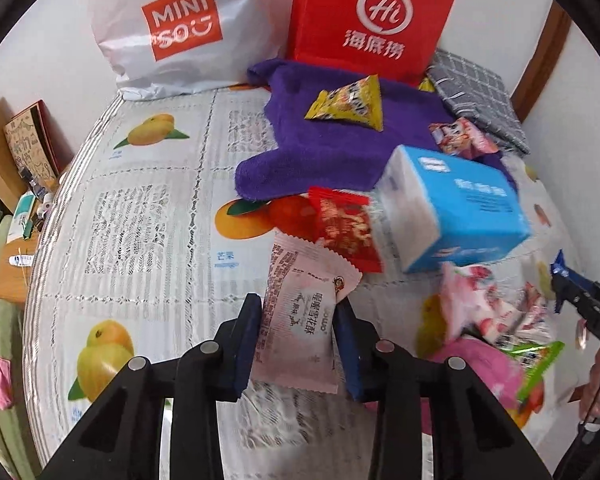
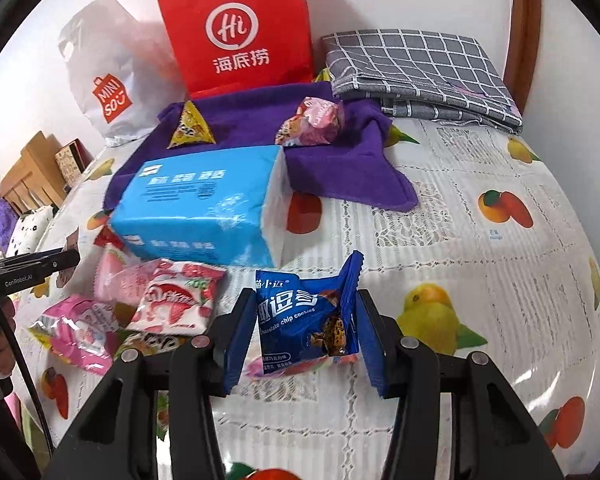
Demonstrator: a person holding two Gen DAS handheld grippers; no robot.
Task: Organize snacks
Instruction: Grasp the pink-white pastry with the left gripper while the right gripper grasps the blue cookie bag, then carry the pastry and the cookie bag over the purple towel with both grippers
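Pink and pale, the nougat packet (image 1: 300,320) sits pinched between the blue pads of your left gripper (image 1: 298,312), lifted over the fruit-print tablecloth (image 1: 148,216). Your right gripper (image 2: 300,320) grasps a blue chocolate chip cookie packet (image 2: 306,316), its torn top standing up. Beside it lies the loose snack pile (image 2: 156,308) of pink and strawberry wrappers, just in front of the blue tissue pack (image 2: 204,204). On the purple towel (image 2: 332,160) toward the table's far edge rest a yellow triangular snack (image 2: 190,126) and a pink wrapped one (image 2: 314,122), before the red Haidilao bag (image 2: 240,28).
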